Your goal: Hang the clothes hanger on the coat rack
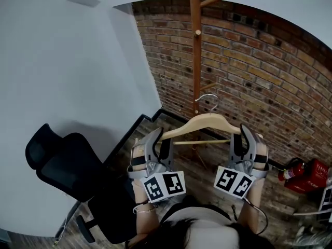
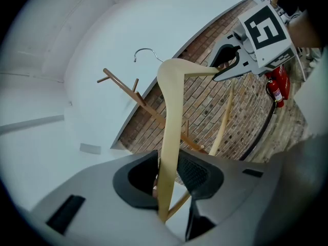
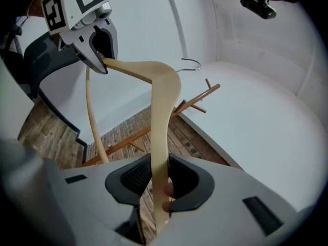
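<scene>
A pale wooden clothes hanger [image 1: 207, 124] with a metal hook [image 1: 208, 99] is held level in front of the wooden coat rack [image 1: 195, 45], its hook close to the pole below the upper pegs. My left gripper [image 1: 158, 140] is shut on the hanger's left arm [image 2: 169, 147], and my right gripper [image 1: 244, 139] is shut on its right arm [image 3: 160, 132]. In the left gripper view the hook [image 2: 146, 53] shows above the rack's pegs [image 2: 120, 86]. The right gripper view shows the hook [image 3: 190, 63] near a peg [image 3: 207, 92].
A brick wall [image 1: 259, 71] stands behind the rack and a white wall [image 1: 67, 61] runs along the left. A black office chair [image 1: 72, 170] sits at the lower left. A red fire extinguisher [image 1: 307, 173] lies on the wooden floor at the right.
</scene>
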